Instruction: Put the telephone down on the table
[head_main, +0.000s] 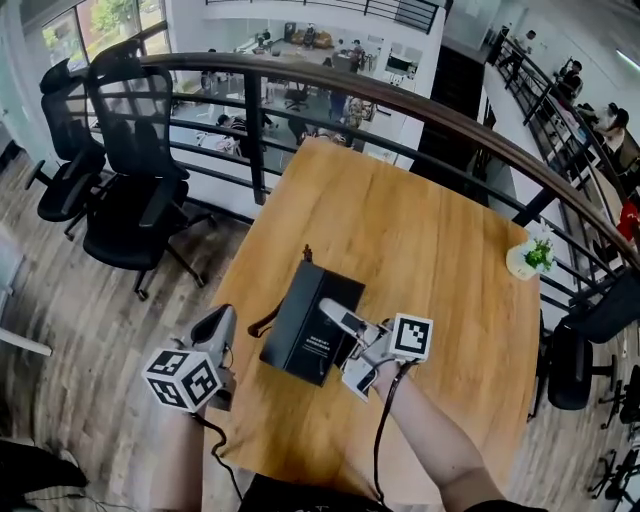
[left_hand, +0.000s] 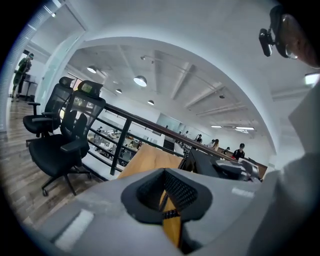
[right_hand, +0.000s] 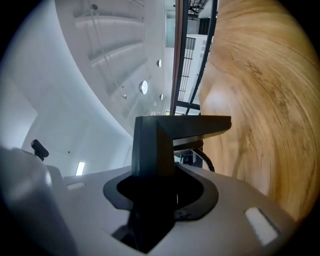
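A black telephone (head_main: 305, 320) hangs just above the near part of the wooden table (head_main: 400, 220). My right gripper (head_main: 340, 322) is shut on it from the right. In the right gripper view the telephone (right_hand: 160, 145) fills the jaws of the right gripper (right_hand: 157, 192), and the view is rolled, so the table (right_hand: 260, 100) runs down the right side. A dark cord (head_main: 265, 322) trails off the telephone's left side. My left gripper (head_main: 218, 325) hovers by the table's left edge, holding nothing. In the left gripper view its pads (left_hand: 167, 200) meet, with the telephone (left_hand: 215, 167) to the right.
A curved dark railing (head_main: 400, 110) runs behind the table, with a lower office floor beyond it. Two black office chairs (head_main: 130, 180) stand on the wooden floor to the left. A small potted plant (head_main: 530, 258) sits at the table's right edge.
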